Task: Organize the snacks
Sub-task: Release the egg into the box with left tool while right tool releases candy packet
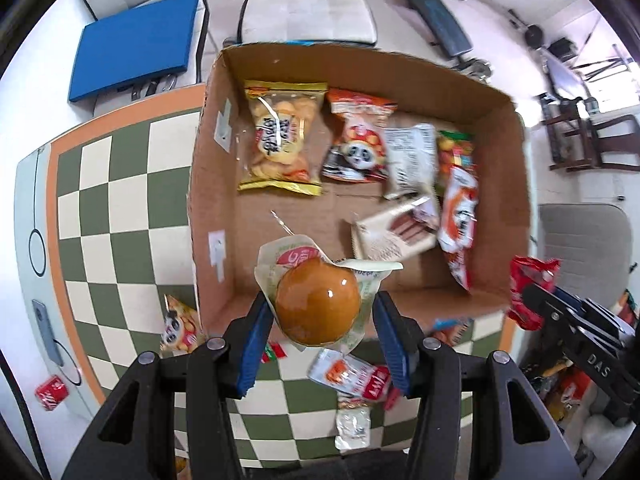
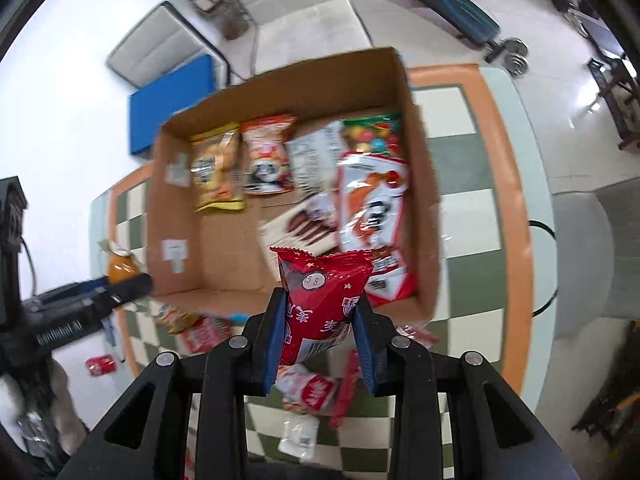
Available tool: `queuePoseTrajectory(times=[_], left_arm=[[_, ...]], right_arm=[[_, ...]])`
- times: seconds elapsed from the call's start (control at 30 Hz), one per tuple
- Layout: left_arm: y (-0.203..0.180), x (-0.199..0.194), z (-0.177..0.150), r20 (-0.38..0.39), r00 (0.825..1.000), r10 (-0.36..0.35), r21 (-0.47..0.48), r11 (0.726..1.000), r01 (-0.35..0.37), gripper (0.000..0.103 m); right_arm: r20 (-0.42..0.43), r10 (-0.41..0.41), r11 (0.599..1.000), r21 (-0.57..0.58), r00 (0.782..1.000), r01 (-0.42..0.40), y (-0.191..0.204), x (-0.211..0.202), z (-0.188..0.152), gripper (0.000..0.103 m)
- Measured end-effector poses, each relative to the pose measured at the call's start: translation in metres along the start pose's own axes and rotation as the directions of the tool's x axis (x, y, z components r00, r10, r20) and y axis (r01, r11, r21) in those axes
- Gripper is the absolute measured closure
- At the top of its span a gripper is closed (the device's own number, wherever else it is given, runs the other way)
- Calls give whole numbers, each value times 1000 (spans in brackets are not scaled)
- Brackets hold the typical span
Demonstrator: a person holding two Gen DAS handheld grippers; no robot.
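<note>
The left gripper (image 1: 320,316) is clenching a round brown bun (image 1: 317,306) in clear wrap, holding it over the near wall of an open cardboard box (image 1: 208,184). The right gripper (image 2: 320,320) is gripping a red packet (image 2: 320,304) above the same near edge. Beneath both, loose snack packs (image 1: 352,374) are lying on a green-and-cream checked tablecloth (image 1: 104,192). Inside the box, a wafer pack (image 1: 394,230) is lying mid-floor, and farther back a yellow bag (image 1: 282,138), a panda bag (image 1: 358,142) and a candy bag (image 1: 454,148) are sitting in a row. Beyond the table, a white chair (image 1: 308,0) is standing.
</note>
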State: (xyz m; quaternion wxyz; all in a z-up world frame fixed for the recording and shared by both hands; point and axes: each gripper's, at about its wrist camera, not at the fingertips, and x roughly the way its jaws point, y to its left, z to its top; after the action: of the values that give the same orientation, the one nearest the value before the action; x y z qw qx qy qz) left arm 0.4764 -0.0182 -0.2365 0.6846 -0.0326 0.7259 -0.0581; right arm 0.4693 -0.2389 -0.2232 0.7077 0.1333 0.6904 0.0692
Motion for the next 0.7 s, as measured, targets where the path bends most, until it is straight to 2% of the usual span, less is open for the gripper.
queuePoseTrajectory(times=[0.13,0.23,0.3,0.37,0.4,0.53,0.7], left_arm=[[4,21,17,-44,998,55,6,998,-54,52],[10,31,20,-61,997,38,-28,999,-40,52],[12,38,21,-81,996,42,-40,998,-46,52],[11,41,21,-82,996,39,-39,998,-42,52],[10,42,21,-82,996,36,-36,999,-39,52],[9,41,17,-78,997,16,-45,999,-19,52],[0,18,2,-23,1000,-13,-40,999,12,52]], right_arm=[[-56,-47,999,13,997,48,-12,23,17,67],[-71,-66,997,41,995,69,-18,37,17,65],[-77,-76,996,43,994,79,-21,41,18,56],[-76,-82,995,45,994,85,-24,44,19,33],[-75,-84,995,43,994,87,-24,44,20,29],[-70,-72,996,47,995,76,-24,43,20,27],[-43,-66,997,38,997,68,-17,32,16,23]])
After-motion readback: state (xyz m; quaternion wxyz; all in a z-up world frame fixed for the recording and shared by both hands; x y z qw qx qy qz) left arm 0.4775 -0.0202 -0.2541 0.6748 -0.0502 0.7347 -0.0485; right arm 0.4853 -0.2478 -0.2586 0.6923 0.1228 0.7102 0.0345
